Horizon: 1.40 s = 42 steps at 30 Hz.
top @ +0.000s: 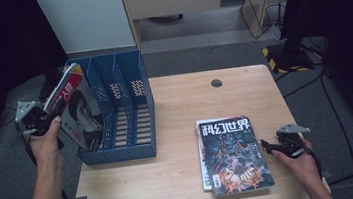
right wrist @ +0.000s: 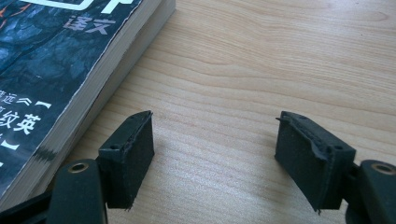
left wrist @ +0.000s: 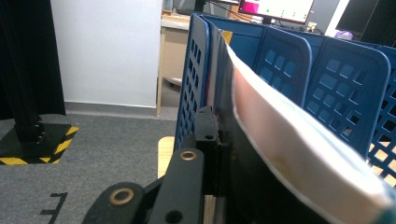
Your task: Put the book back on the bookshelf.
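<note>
The left tool (top: 48,116) is clamped on a magazine (top: 77,110), which leans tilted in the leftmost compartment of the blue file rack (top: 133,92) at the bench's (top: 183,179) left edge. The right tool (top: 270,148) rests with jaws apart, gripping nothing, just beside the stack of magazines (top: 233,153) lying flat on the bench

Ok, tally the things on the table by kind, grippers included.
Magazines: 3, one in the left gripper, two stacked with the lower edge showing.
File racks: 1.
Grippers: 2, left gripper and right gripper.
Total: 6.
</note>
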Motion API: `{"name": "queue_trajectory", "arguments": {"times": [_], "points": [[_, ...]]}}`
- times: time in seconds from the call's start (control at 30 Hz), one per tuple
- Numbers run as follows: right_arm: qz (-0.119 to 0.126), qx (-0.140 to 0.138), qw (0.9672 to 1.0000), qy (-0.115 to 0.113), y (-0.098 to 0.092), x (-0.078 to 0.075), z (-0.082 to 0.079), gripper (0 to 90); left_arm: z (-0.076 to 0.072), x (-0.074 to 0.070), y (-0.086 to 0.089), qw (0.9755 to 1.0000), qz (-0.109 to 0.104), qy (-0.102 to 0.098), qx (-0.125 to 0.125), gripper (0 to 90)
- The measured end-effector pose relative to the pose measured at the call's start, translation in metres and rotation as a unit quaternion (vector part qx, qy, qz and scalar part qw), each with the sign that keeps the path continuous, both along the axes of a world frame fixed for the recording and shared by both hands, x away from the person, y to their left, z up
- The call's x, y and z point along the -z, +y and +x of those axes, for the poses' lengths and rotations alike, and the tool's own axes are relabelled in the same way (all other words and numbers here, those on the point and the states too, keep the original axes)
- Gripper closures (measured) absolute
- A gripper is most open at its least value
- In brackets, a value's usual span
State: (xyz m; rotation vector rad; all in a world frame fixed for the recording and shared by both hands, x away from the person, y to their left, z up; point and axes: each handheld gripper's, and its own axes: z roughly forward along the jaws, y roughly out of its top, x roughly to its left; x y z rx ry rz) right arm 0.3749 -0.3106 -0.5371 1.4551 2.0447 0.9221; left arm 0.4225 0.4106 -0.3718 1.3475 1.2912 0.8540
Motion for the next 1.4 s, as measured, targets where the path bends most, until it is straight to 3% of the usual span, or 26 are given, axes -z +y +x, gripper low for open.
{"name": "queue_trajectory", "arguments": {"times": [0.27, 1.1, 1.4], "points": [[0.0, -0.001, 1.0, 0.0, 0.0, 0.0, 0.0, 27.2, 0.0, 0.0, -0.002, 1.0, 0.002, 0.007, 0.002, 76.0], [-0.001, -0.002, 1.0, 0.001, 0.001, 0.0, 0.001, 24.6, -0.005, 0.0, -0.006, 0.9998, 0.011, 0.018, -0.003, 39.5], [-0.003, -0.006, 1.0, 0.003, 0.001, 0.0, 0.001, 22.9, -0.016, 0.002, -0.005, 0.999, 0.018, 0.04, 0.002, 30.9]]}}
